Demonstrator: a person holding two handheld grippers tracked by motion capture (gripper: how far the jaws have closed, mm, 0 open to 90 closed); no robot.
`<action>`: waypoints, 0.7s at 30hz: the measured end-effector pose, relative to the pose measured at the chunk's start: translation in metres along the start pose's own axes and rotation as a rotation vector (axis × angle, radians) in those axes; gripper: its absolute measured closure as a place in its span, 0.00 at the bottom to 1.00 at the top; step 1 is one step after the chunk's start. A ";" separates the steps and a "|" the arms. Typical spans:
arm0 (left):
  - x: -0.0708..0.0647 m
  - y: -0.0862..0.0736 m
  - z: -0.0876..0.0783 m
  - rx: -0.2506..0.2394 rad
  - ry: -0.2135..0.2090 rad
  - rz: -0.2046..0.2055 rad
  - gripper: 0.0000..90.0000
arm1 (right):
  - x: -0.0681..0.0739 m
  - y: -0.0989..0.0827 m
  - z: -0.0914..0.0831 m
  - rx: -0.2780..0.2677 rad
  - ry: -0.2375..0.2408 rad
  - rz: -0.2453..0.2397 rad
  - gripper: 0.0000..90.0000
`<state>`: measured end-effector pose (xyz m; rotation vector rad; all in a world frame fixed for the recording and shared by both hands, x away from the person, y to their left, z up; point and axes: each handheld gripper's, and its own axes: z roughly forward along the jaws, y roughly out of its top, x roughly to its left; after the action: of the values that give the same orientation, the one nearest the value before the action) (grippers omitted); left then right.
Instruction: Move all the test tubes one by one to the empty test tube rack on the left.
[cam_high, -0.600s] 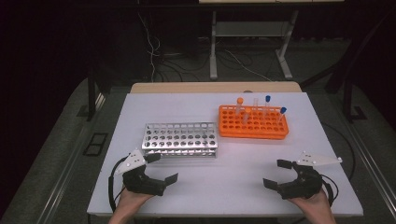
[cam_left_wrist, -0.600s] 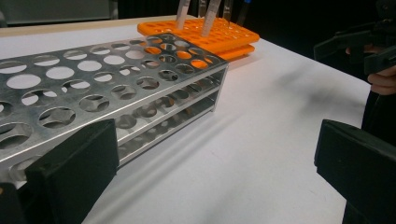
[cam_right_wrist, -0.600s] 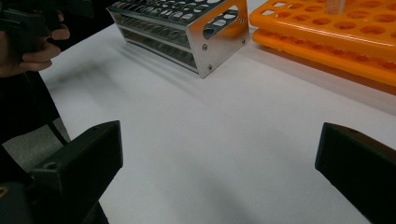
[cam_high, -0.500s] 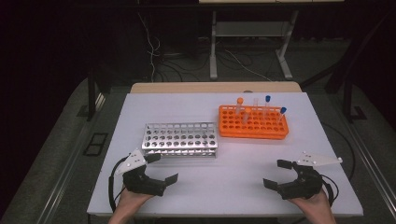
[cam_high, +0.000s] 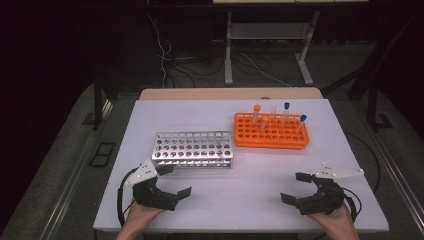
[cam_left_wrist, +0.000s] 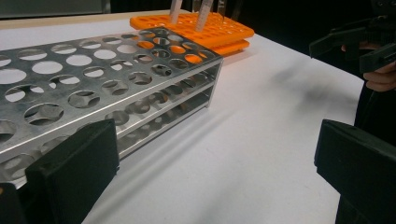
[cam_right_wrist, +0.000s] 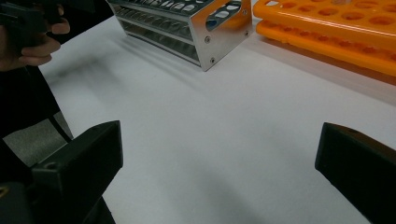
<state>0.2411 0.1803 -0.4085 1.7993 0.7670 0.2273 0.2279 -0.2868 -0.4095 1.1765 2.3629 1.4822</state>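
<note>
Four capped tubes (cam_high: 272, 117) stand upright in the orange rack (cam_high: 270, 132) at the table's far right, well apart from both claws; they look light, slick and breakable, best pinched just under the cap; left gripper (cam_high: 172, 181) and right gripper (cam_high: 299, 187) gape wide, holding nothing; the left gripper view shows the metal rack's (cam_left_wrist: 107, 88) empty holes close up, which the high view leaves small.

One metal rack (cam_high: 193, 149), one orange rack (cam_high: 270, 131), five tubes (cam_high: 285, 112), two grippers (cam_high: 167, 182)
</note>
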 end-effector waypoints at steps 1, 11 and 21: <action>0.000 0.000 0.000 0.002 -0.002 0.000 0.00 | 0.000 0.000 0.000 0.004 -0.003 -0.002 0.01; 0.001 -0.001 0.002 0.011 -0.006 -0.005 0.00 | -0.003 0.003 -0.007 0.018 -0.026 0.020 0.01; 0.001 -0.002 0.003 0.017 -0.008 -0.004 0.00 | -0.015 0.016 -0.010 0.052 -0.041 0.032 0.01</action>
<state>0.2425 0.1791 -0.4113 1.8132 0.7686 0.2118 0.2420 -0.3004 -0.3959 1.2498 2.3805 1.3994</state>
